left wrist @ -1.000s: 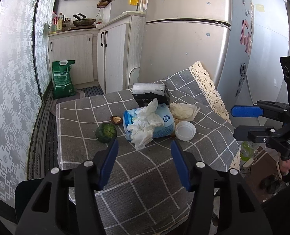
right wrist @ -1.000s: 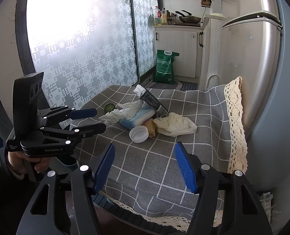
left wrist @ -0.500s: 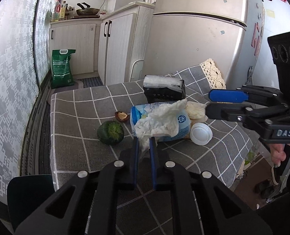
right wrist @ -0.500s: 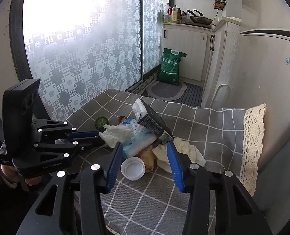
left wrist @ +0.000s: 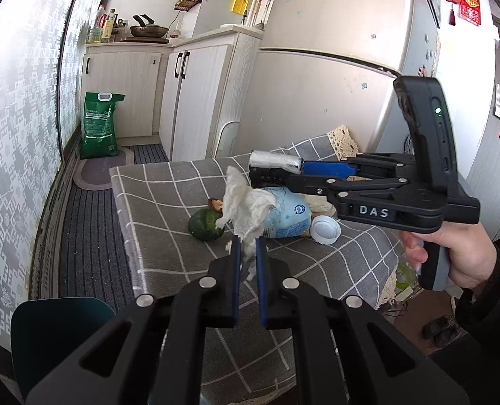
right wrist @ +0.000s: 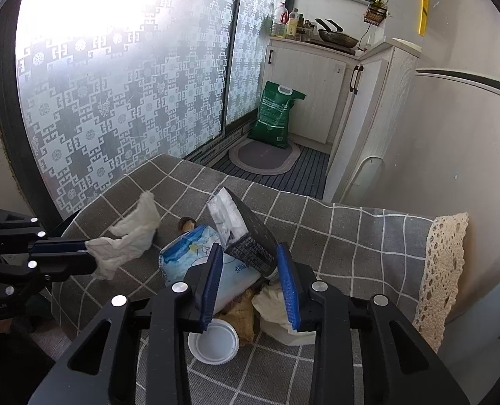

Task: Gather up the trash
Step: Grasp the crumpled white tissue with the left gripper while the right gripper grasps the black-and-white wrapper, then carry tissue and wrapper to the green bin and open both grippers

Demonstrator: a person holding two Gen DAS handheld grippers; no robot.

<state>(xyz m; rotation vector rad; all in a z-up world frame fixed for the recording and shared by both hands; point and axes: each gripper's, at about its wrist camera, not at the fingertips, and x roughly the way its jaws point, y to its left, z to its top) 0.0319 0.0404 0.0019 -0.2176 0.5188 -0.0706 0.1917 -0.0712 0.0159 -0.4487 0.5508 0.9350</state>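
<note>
A crumpled white tissue (left wrist: 246,202) is pinched between the closed jaws of the left gripper (left wrist: 248,253) and held lifted above the grey checked tablecloth (left wrist: 168,195). Just beyond it, a green avocado (left wrist: 205,224) rests on the cloth. To the right, a blue wipes packet (right wrist: 195,253), a white lid (right wrist: 213,341) and a black carton (right wrist: 246,233) are piled together. The right gripper (right wrist: 250,266) is spread open around the carton's lower end.

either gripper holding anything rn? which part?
Left gripper is shut on the crumpled white tissue, pinched at its lower end. Right gripper straddles the black carton, jaws still apart; no grip there yet.
</note>
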